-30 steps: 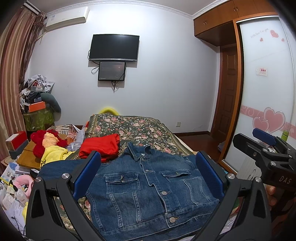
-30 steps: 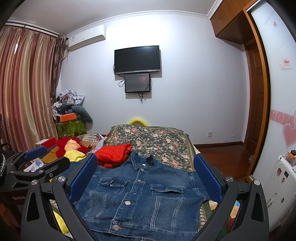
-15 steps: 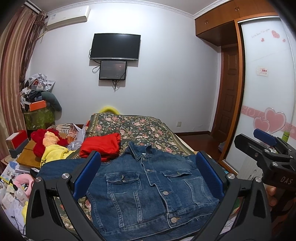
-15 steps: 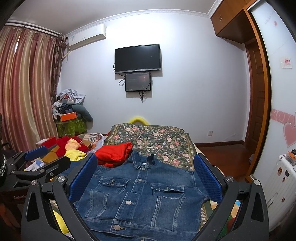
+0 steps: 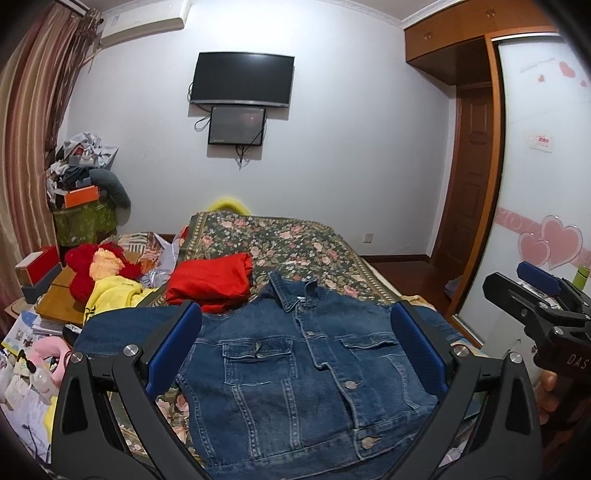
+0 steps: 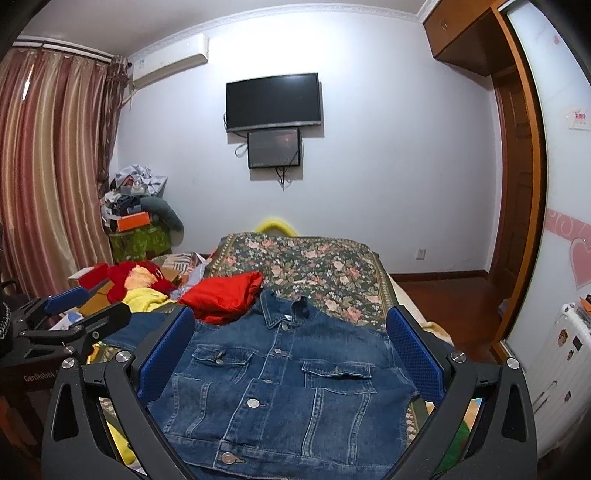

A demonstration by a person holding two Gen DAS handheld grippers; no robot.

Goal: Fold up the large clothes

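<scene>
Left wrist view: left gripper (image 5: 295, 350) held level above the near hem of the jacket (image 5: 295, 369), jaws spread wide, nothing between them.
Right wrist view: right gripper (image 6: 291, 354) poised the same way over the jacket's hem, jaws parted, grasping nothing.
Side by side: both grippers near each other; each shows at the edge of the other's view.
Jacket: one, blue denim, lying flat and buttoned, front up, on the near end of the bed (image 5: 295, 243), collar pointing away; one sleeve spread to the left.
Red garment (image 5: 210, 284): one, bunched, just beyond the jacket's left shoulder, on the floral cover.
Left of bed: one red plush toy (image 5: 96, 269), one yellow garment (image 5: 110, 295), loose clutter.
Far wall: two screens, TV (image 5: 242, 79) above a smaller one (image 5: 236, 125); one air conditioner (image 5: 142, 18) top left.
</scene>
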